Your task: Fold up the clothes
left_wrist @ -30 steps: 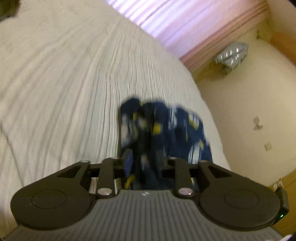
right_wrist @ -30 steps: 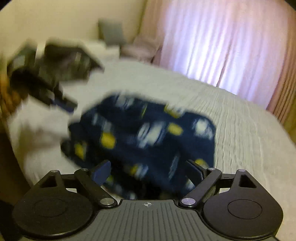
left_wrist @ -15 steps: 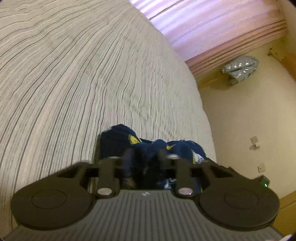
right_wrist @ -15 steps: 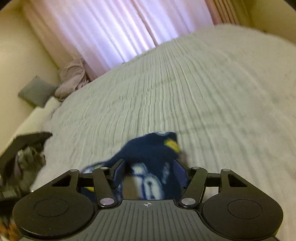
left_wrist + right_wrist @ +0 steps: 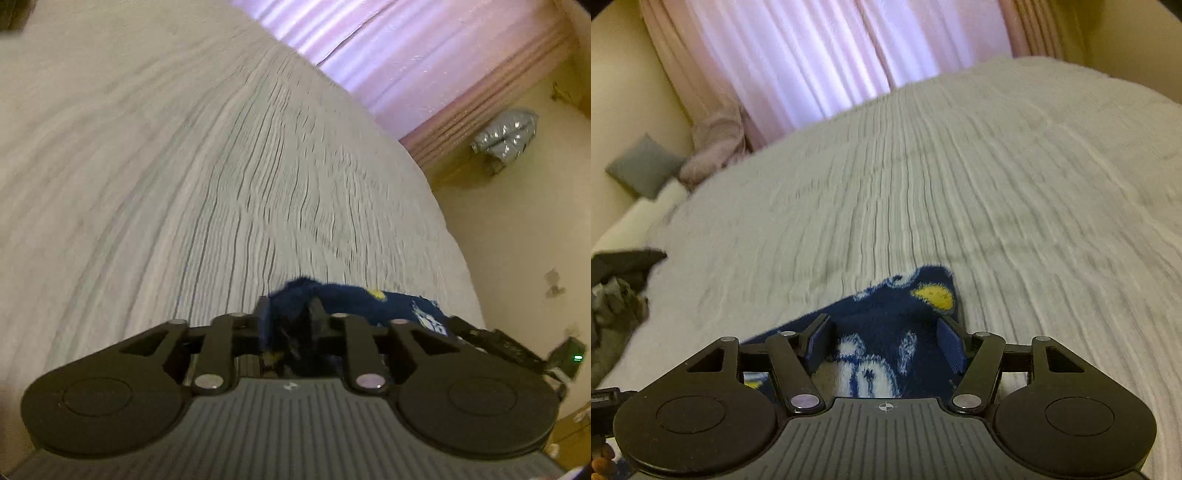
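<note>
Gripping one navy garment [image 5: 886, 325] between them, both grippers hang low over the bed [image 5: 997, 184], and that seems the point of the pose: two holds on one edge let the cloth be drawn out flat on the ribbed cover before any fold is made

The left gripper [image 5: 290, 314] has its fingers [image 5: 263, 321] pinched close on a bunched fold of the fleece, with dark cloth filling the narrow gap between them. Its jaws have just been opening a little after a tighter squeeze, yet fabric sits between the pads, so I judge it clenched on the garment. From that pinch the cloth runs off to the right along the bed, a yellow patch and a white print showing on it

The right gripper [image 5: 886, 336] stands wider. Its jaws have just been closing, and a broad stretch of the printed fleece lies between the blue pads [image 5: 820, 336], touching both as far as can be seen. I take this as a grasp on a thick layer, though how firmly it presses cannot be told

Pink curtains [image 5: 812, 55] hang beyond the bed, and a dark heap of other clothes [image 5: 617, 295] lies at its left edge, likely waiting its turn
</note>
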`<state>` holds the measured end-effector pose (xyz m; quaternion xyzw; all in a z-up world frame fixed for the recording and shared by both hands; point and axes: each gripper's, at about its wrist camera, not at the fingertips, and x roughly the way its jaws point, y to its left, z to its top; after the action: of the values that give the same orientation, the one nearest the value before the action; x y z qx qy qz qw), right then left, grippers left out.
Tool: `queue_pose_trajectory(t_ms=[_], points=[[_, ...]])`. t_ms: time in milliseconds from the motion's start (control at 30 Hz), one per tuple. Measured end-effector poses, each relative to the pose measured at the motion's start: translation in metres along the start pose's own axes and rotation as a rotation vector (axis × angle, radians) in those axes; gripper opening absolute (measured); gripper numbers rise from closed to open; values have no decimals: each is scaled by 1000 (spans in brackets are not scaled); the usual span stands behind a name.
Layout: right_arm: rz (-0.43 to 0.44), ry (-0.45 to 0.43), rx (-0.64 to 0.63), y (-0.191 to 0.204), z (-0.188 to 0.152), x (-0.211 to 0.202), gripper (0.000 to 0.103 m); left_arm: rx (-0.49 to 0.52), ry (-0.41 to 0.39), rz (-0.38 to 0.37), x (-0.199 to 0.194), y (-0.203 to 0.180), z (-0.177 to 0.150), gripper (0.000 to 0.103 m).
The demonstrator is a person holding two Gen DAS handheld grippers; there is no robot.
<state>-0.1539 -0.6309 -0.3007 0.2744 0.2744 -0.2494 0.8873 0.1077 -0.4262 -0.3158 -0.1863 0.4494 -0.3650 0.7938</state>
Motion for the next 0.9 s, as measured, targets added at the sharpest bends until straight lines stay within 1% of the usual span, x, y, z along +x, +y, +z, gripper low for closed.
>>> queue_pose_trajectory(t_ms=[100, 200, 233, 333, 400, 433, 467, 500, 533, 600, 667, 800, 867, 900], points=[[-12, -61, -36, 2, -4, -34, 62, 42, -67, 6, -30, -17, 2, 19], [-10, -102, -82, 6, -14, -69, 62, 117, -109, -15, -53, -41, -4, 19], [-10, -109, -91, 7, -19, -79, 62, 163, -102, -21, -52, -52, -7, 19], [-18, -100, -172, 23, -41, -88, 62, 306, -80, -28, -44, -83, -17, 19], [-23, -82, -221, 33, -55, -88, 62, 383, -32, 37, -20, -92, -25, 19], [-26, -64, -233, 36, -62, -83, 62, 393, 6, 67, -7, -90, -28, 19], [-53, -44, -258, 35, -70, -75, 62, 377, 55, 86, 6, -83, -32, 18], [-83, -25, -282, 34, -78, -67, 62, 359, 83, 95, 14, -76, -34, 15], [-112, -5, -307, 33, -87, -60, 62, 341, 86, 91, 15, -71, -34, 15], [-95, -4, -277, 26, -91, -62, 62, 326, 76, 91, 6, -69, -33, 14], [-79, -26, -245, 25, -85, -76, 62, 329, 51, 90, -10, -76, -33, 11], [-59, -103, -222, 26, -76, -107, 62, 381, -15, 49, -40, -97, -34, 11], [-65, -97, -206, 25, -79, -107, 62, 420, -9, 34, -37, -106, -34, 13], [-70, -87, -200, 24, -81, -105, 62, 432, 15, 56, -27, -104, -37, 14]])
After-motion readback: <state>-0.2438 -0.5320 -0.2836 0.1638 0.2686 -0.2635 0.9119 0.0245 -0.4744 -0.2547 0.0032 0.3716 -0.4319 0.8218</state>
